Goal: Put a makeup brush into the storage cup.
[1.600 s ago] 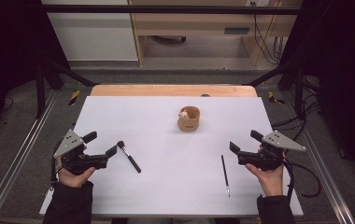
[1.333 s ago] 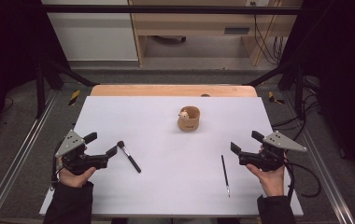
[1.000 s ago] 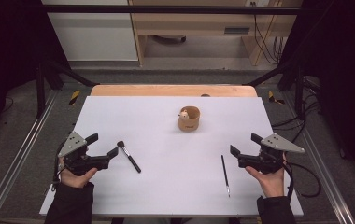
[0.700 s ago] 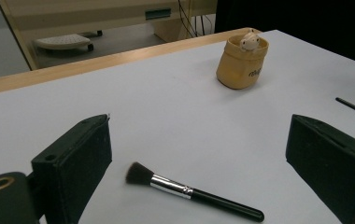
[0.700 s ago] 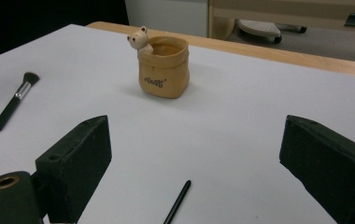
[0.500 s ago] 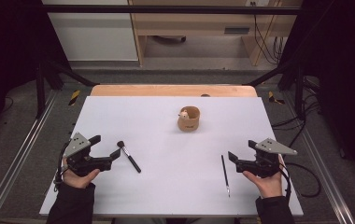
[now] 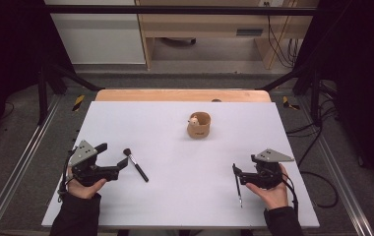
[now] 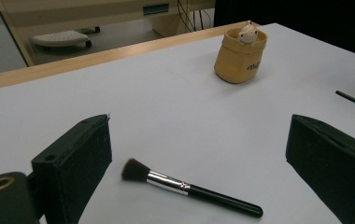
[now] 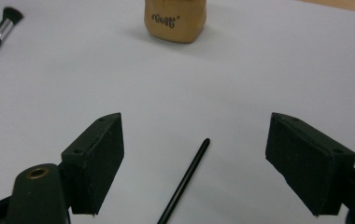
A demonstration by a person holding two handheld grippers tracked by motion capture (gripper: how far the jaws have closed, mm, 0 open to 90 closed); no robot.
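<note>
Brush [image 8: 189, 190]: flat on worktop [image 7: 175, 206], btwn my left claw [image 8: 199, 154] jaws, open.
Pencil [image 9: 185, 184]: btwn right claw [image 9: 194, 163] jaws, open.
Method: lower square, close mid-handle.

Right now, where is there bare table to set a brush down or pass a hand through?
The white table is bare between the tan holder and the makeup brush, and between that brush and the thin black stick. It is tighter at the left gripper and the right gripper, each open around its item.
</note>
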